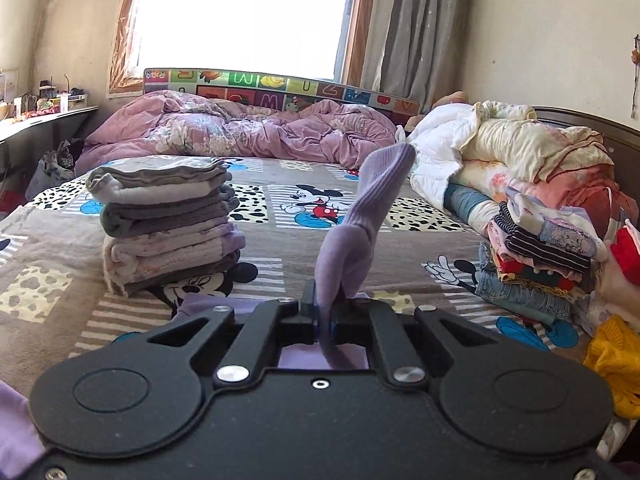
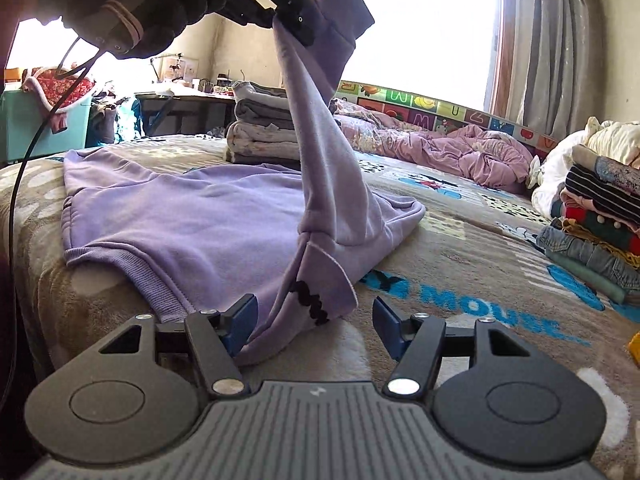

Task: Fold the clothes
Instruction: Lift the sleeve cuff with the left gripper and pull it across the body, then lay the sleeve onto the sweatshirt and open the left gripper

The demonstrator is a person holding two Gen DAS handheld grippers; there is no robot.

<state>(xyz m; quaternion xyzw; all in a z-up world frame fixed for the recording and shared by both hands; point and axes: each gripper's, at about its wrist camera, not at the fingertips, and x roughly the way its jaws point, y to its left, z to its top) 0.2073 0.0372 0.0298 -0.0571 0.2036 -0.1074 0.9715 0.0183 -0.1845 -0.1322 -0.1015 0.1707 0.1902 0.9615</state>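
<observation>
A lilac sweatshirt (image 2: 200, 216) lies spread on the bed. My left gripper (image 1: 326, 312) is shut on its sleeve (image 1: 372, 208), whose ribbed cuff sticks up past the jaws. In the right wrist view the left gripper (image 2: 286, 12) holds that sleeve (image 2: 320, 152) high above the bed. My right gripper (image 2: 314, 320) is open low over the blanket, its jaws either side of the sweatshirt's lower corner, which has a black embroidered mark (image 2: 310, 300). The left blue pad (image 2: 240, 322) touches the cloth.
A stack of folded grey and pale clothes (image 1: 168, 220) stands on the Mickey Mouse blanket (image 1: 280, 248). A pile of mixed clothes (image 1: 540, 256) sits at the right, with bedding (image 1: 512, 152) behind. A crumpled purple quilt (image 1: 240, 128) lies by the window.
</observation>
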